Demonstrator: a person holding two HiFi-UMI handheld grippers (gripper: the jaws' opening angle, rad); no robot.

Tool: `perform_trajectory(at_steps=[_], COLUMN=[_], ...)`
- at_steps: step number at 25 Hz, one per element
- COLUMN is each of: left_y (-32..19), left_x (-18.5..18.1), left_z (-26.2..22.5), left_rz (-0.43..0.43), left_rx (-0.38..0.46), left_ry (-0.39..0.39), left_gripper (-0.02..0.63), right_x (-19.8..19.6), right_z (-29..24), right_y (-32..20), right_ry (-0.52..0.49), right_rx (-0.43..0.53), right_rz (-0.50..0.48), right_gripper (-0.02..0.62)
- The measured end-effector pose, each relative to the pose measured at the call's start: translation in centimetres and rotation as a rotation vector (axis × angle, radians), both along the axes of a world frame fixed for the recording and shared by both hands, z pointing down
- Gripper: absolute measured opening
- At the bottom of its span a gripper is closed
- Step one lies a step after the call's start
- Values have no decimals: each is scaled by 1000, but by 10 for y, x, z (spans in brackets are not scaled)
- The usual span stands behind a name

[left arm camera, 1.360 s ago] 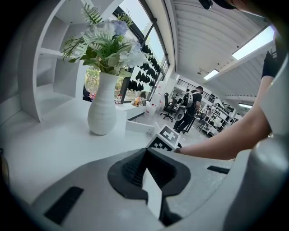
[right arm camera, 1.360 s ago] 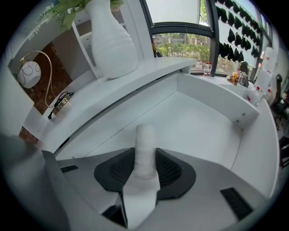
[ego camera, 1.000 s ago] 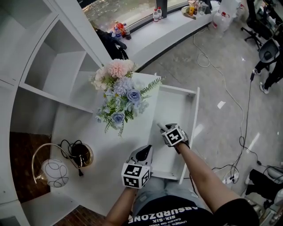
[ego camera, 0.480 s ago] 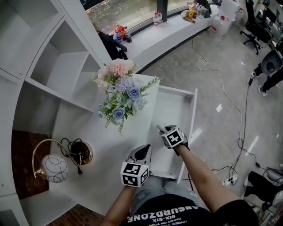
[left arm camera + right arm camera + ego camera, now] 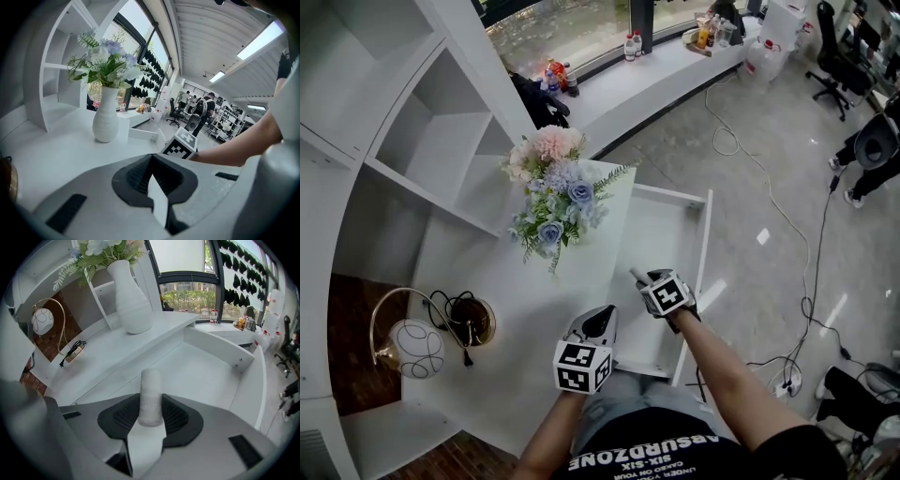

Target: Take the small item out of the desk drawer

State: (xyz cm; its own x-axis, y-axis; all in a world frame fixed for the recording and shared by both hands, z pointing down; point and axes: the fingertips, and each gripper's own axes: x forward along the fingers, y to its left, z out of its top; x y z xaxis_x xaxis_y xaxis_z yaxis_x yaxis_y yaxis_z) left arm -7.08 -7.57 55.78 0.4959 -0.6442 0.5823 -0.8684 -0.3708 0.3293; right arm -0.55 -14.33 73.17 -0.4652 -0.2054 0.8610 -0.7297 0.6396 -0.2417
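Observation:
The small item is a short white roll [image 5: 151, 397], gripped upright between the pads of my right gripper [image 5: 151, 405]. In the head view, that right gripper [image 5: 639, 277] hangs over the near part of the open white desk drawer [image 5: 705, 246], and the roll [image 5: 634, 274] pokes out ahead of its marker cube. The drawer's white floor [image 5: 206, 376] lies bare below the roll. My left gripper [image 5: 602, 321] hovers over the desk's front edge, left of the drawer. Its jaws [image 5: 151, 176] are shut with nothing between them.
On the white desk top [image 5: 534, 300] stands a white vase of flowers [image 5: 553, 202], with a globe lamp [image 5: 414, 349] and a coiled cable [image 5: 469, 323] at the left. White shelving [image 5: 422, 141] rises behind. Cables trail on the floor [image 5: 769, 187] to the right.
My right gripper has risen a little above the drawer with the white roll still in it. The left gripper has stayed where it was.

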Motion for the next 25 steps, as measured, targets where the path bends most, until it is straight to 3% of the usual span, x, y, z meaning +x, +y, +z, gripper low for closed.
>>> perform_trajectory(at_steps=[25], left_y=[30], left_x=[1], left_z=[-17], left_rz=[-30], left_rx=[40], left_ry=[-15], left_gripper=[6], right_x=[3], right_z=[-51], right_y=[49], right_ry=[-124], right_rx=[26], right_rz=[51], right_gripper=[138])
